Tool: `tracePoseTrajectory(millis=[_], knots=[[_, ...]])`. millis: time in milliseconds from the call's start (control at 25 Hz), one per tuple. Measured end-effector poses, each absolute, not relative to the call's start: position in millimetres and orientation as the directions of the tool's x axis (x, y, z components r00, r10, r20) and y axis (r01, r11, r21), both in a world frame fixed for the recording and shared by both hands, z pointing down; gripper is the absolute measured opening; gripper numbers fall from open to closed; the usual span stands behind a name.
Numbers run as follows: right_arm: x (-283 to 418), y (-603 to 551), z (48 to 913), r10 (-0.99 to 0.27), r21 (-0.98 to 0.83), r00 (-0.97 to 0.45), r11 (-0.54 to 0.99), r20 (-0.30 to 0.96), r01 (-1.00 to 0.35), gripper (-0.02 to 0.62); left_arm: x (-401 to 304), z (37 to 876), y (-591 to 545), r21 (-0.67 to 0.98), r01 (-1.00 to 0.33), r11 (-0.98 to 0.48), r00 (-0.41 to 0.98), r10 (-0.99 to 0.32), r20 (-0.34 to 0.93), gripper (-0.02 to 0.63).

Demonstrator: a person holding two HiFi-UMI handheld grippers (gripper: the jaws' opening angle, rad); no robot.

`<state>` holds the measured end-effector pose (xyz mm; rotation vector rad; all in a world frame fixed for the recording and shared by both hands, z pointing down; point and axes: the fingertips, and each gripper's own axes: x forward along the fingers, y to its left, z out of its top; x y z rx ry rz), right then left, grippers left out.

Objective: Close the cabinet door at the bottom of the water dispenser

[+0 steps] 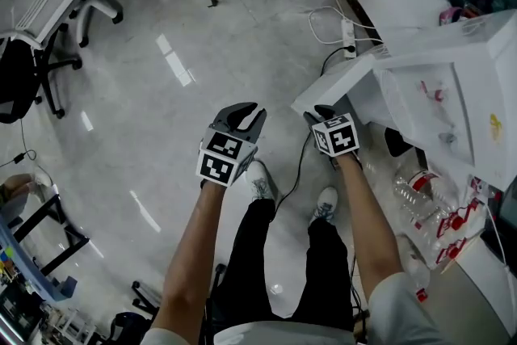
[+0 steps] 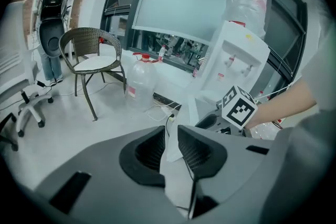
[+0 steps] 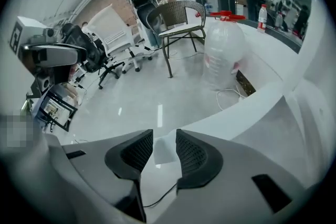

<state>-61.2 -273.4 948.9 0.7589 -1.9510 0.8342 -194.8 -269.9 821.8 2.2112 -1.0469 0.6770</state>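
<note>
Right gripper [image 3: 164,136], jaws slightly apart and clamping nothing, sits at the free edge of the cabinet door [image 1: 339,85], which is swung wide from the water dispenser [image 1: 485,69]. Left gripper [image 1: 245,119] hangs unclenched and empty. Closing looks barely begun, with the whole swing left.

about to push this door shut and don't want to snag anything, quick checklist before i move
1. The cabinet door is swung out from the water dispenser and can be pushed: ok.
2. The right gripper is at the door's free corner, which shows in the gap between its parted jaws: ok.
3. The left gripper is off the door, jaws apart and empty: ok.
4. The black cable lies on the floor near the door's swing; whether it will catch: cannot tell.
5. Cabinet opening free of things: cannot tell, since no view looks into it.
</note>
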Motion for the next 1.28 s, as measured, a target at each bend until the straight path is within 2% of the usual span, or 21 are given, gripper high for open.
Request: tracePoseTrajectory(millis=[160, 400, 720, 920, 1120, 1280], knots=[[-37.0, -259.7, 946.3, -0.232, -0.274, -0.472, 0.57, 0.85, -0.775, 0.15, -167.5, 833.1, -252.9, 0.31, -0.817, -0.486, 0.554, -0.514, 0.655, 0.091], [9.3, -224.7, 945.6, -0.283, -0.186, -0.418, 0.591, 0.863, -0.785, 0.165, -124.6, 849.0, -205.4, 0.368, -0.844, -0.39, 0.534, -0.545, 0.646, 0.091], [100.9, -205.2, 939.4, -0.39, -0.001, -0.28, 0.581, 0.877, -0.814, 0.202, -57.6, 852.5, -160.5, 0.372, -0.836, -0.404, 0.546, -0.543, 0.638, 0.091], [149.6, -197.3, 935.2, -0.412, 0.069, -0.209, 0.565, 0.887, -0.822, 0.215, -22.6, 848.0, -153.1, 0.374, -0.827, -0.421, 0.56, -0.544, 0.625, 0.091], [217.6, -192.3, 939.2, -0.465, 0.206, -0.029, 0.446, 0.885, -0.871, 0.215, 7.2, 854.1, -151.4, 0.372, -0.812, -0.45, 0.577, -0.523, 0.627, 0.091], [251.6, -183.8, 950.3, -0.461, 0.108, -0.022, 0.253, 0.887, -0.961, 0.221, 24.0, 862.1, -150.1, 0.377, -0.803, -0.463, 0.589, -0.512, 0.625, 0.091]])
